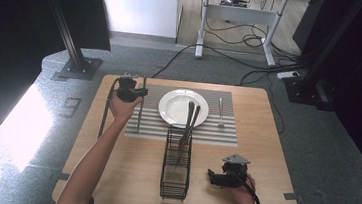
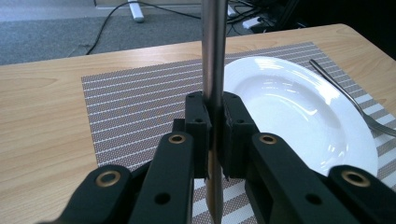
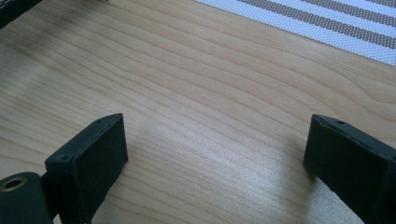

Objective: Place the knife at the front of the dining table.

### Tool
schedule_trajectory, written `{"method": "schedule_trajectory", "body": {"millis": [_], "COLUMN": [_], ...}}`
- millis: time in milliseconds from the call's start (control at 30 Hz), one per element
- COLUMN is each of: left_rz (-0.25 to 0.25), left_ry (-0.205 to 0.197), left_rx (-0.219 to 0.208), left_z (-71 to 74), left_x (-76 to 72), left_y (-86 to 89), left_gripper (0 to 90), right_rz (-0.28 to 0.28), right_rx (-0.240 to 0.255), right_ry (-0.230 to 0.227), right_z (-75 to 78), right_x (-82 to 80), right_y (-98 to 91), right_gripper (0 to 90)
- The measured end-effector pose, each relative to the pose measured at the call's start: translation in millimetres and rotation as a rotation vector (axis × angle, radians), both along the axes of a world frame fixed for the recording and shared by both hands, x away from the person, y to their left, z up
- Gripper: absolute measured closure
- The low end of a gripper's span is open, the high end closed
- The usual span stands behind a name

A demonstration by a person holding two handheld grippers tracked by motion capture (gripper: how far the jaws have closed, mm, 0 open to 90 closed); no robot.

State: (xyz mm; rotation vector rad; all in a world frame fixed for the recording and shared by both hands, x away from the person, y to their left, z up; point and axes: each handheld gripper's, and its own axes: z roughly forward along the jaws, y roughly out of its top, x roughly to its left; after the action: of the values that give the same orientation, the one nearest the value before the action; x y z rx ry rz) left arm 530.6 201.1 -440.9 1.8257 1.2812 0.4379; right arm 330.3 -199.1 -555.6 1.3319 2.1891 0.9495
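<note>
My left gripper (image 1: 139, 94) is shut on a long metal table knife (image 1: 140, 119) over the left side of the striped placemat (image 1: 151, 127). In the left gripper view the knife (image 2: 214, 56) runs straight up between the pressed pads of my left gripper (image 2: 215, 122), just left of the white plate (image 2: 299, 107). The plate (image 1: 183, 107) sits mid-placemat with a fork (image 1: 220, 113) lying to its right. My right gripper (image 1: 213, 177) rests near the table's front right, and in its own view the right gripper (image 3: 217, 149) is open over bare wood.
A black wire caddy (image 1: 176, 174) stands in front of the plate with two utensils (image 1: 189, 125) leaning out of its far end. The wooden table (image 1: 264, 155) has free surface right of the caddy. Cables and a desk frame lie on the floor beyond.
</note>
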Motion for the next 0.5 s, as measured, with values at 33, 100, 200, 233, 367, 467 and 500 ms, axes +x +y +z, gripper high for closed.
{"method": "schedule_trajectory", "body": {"millis": [33, 100, 200, 233, 367, 467, 500], "left_rz": [0.001, 0.003, 0.012, 0.012, 0.018, 0.019, 0.019], "left_ry": [0.001, 0.008, 0.013, 0.016, 0.023, 0.026, 0.028], "left_rx": [-0.002, 0.008, 0.009, 0.001, -0.011, -0.002, 0.000], "left_z": [-1.0, -2.4, -5.4, -6.7, -8.5, -7.7, -7.6], "left_x": [1.2, 4.3, 8.8, 9.6, 11.7, 12.3, 12.6], "left_y": [-0.5, -1.5, -2.3, -1.8, -2.0, -3.2, -3.5], "left_gripper": [83.1, 82.9, 82.6, 82.7, 83.0, 83.1, 83.1], "right_rz": [0.000, 0.000, 0.001, 0.002, 0.002, 0.002, 0.002], "right_rx": [0.000, 0.000, 0.000, 0.000, 0.000, 0.000, 0.000], "right_ry": [0.000, 0.000, 0.000, 0.000, 0.000, -0.001, -0.001], "right_z": [0.0, 0.0, 0.0, 0.0, 0.0, 0.0, 0.0], "right_x": [0.0, 0.0, 0.2, 0.2, 0.1, 0.1, 0.0], "right_y": [0.0, 0.0, 0.1, 0.1, 0.1, 0.1, 0.1], "right_gripper": [6.1, 6.1, 6.1, 6.1, 6.2, 6.3, 6.5]}}
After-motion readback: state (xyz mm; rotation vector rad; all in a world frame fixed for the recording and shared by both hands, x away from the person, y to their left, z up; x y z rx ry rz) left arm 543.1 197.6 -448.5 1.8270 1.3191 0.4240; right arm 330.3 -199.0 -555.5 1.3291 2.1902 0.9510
